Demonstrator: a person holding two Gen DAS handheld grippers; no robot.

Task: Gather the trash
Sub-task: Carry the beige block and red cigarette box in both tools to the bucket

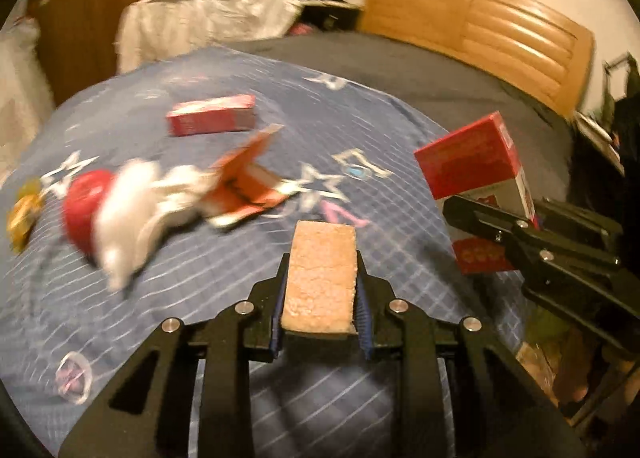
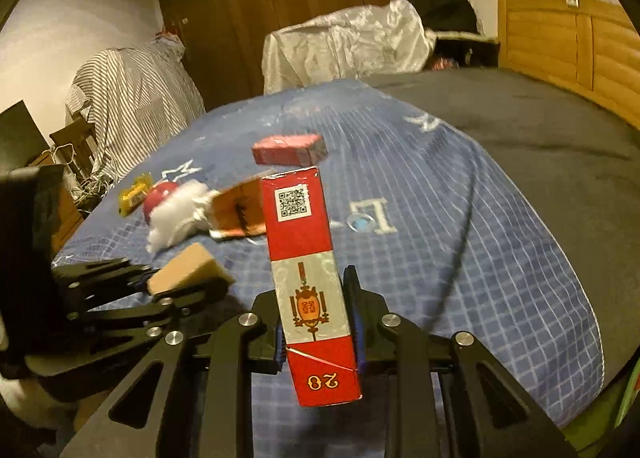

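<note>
Cardboard cigarette pack (image 2: pixel 310 278) clenched by right gripper (image 2: pixel 316 322): light, crushable. Left gripper (image 1: pixel 320 294) grips tan sponge block (image 1: pixel 322 274): soft. Remaining litter on blue bedspread (image 1: pixel 400 117): red carton (image 1: pixel 211 114) at 11 o'clock, tissue wad (image 1: pixel 132 213) at 10; pinch edges.

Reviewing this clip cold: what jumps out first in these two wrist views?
Both grippers are already loaded: the left gripper is shut on a tan sponge block, and the right gripper clamps a tall red cigarette box held upright. Beyond them, on the blue checked bedspread, lies a blurred heap of leftover trash: white tissue, a torn orange carton and another red box further back.
</note>
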